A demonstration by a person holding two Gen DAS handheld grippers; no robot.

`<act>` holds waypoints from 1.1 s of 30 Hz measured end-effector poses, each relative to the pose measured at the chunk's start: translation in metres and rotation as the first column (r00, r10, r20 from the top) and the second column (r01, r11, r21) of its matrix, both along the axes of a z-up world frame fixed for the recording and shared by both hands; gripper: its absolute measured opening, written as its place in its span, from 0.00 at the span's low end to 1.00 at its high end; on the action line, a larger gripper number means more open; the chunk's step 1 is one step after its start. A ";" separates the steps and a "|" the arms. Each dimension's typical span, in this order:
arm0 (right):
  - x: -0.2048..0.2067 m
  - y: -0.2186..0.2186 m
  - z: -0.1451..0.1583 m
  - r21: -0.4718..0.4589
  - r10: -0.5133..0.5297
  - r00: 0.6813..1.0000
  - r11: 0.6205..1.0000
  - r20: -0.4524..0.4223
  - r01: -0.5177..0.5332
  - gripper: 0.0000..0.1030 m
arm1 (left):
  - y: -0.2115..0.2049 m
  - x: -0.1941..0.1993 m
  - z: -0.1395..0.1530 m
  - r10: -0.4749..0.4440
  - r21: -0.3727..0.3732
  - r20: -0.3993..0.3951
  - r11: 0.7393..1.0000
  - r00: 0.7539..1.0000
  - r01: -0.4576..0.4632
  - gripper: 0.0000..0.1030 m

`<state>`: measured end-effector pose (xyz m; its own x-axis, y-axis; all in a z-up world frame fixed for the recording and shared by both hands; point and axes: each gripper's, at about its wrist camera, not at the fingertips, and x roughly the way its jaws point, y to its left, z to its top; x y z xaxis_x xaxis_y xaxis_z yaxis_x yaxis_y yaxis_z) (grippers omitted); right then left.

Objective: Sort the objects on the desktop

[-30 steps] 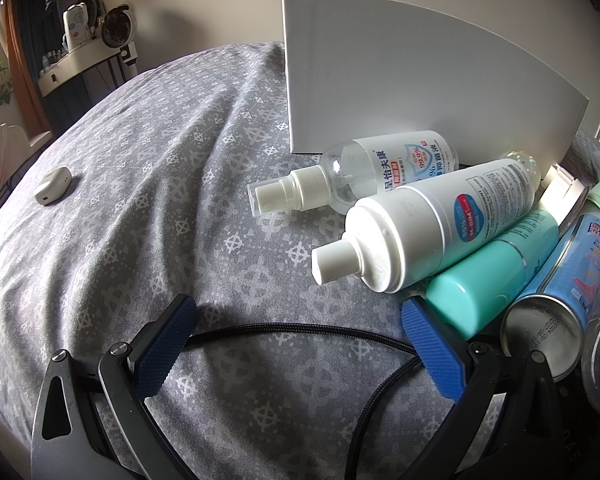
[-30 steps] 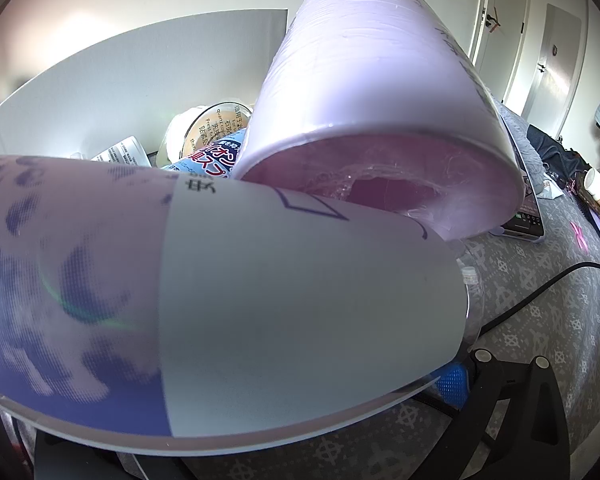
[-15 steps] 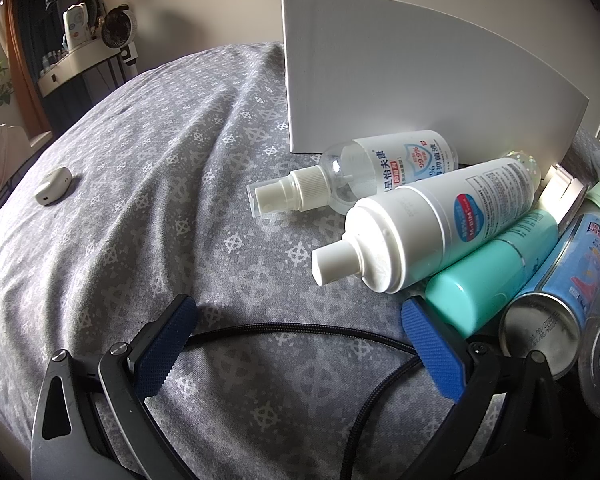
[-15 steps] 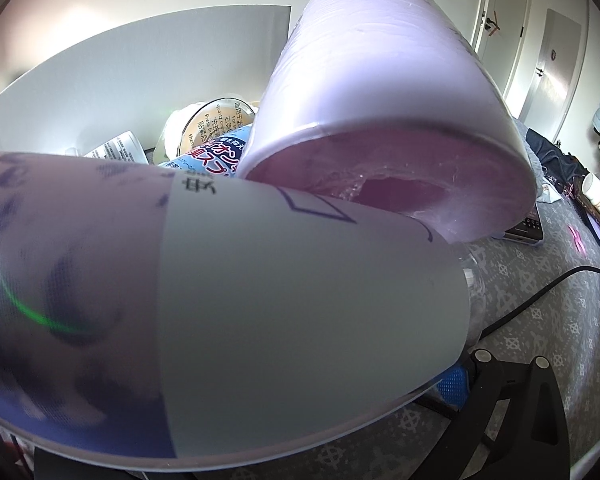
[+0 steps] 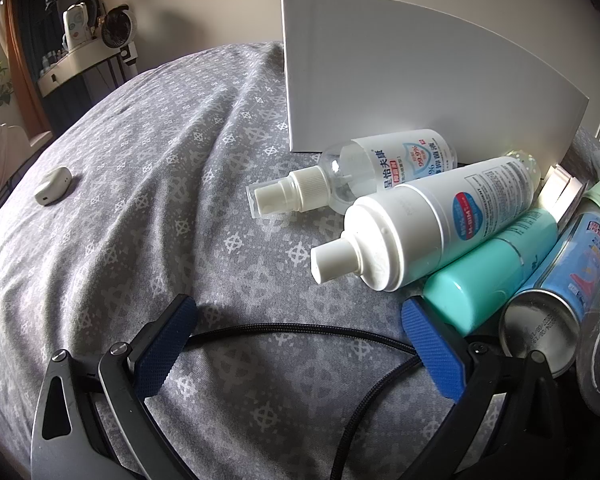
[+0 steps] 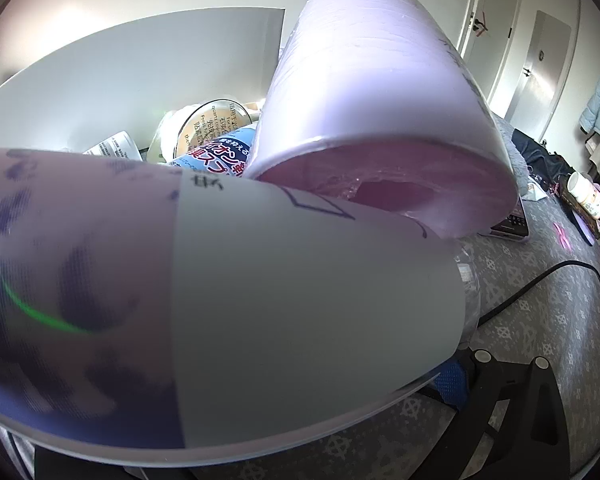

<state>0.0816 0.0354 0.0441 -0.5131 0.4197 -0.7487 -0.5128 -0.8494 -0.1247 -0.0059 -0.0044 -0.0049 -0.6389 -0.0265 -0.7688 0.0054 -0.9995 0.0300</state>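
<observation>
In the left wrist view my left gripper (image 5: 296, 336) is open and empty over the grey patterned cloth (image 5: 148, 208). Right of it lie a clear spray bottle (image 5: 364, 172), a white pump bottle (image 5: 432, 220), a teal bottle (image 5: 488, 272) and a blue can (image 5: 556, 292), side by side before a white board (image 5: 412, 80). In the right wrist view a large bottle with a white and purple label (image 6: 260, 304) fills the space between my right gripper's fingers (image 6: 452, 376). A pink roll (image 6: 380, 120) lies just behind it.
A black cable (image 5: 284, 330) runs under the left gripper. A small white case (image 5: 52, 186) lies far left on the cloth. In the right wrist view a cable (image 6: 540, 284), a phone-like device (image 6: 508, 224) and small items (image 6: 584, 192) lie at the right.
The right wrist view has drifted slightly; the held bottle and pink roll sit a little differently in frame. The left gripper and the row of bottles have not moved.
</observation>
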 end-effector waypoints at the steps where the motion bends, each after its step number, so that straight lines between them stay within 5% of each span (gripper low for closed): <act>1: -0.001 0.000 0.000 -0.002 0.000 1.000 1.000 0.000 0.000 1.00 | 0.000 0.000 0.000 0.000 0.000 0.000 1.000 1.000 0.000 1.00; 28: -0.008 -0.007 0.001 -0.040 0.004 1.000 0.999 -0.011 -0.004 1.00 | -0.001 0.000 0.000 0.001 0.000 -0.001 1.000 1.000 -0.001 1.00; 33: -0.011 -0.012 0.000 -0.039 0.004 1.000 0.999 -0.011 -0.004 1.00 | 0.003 -0.002 -0.001 0.057 -0.020 -0.007 0.998 0.998 -0.057 1.00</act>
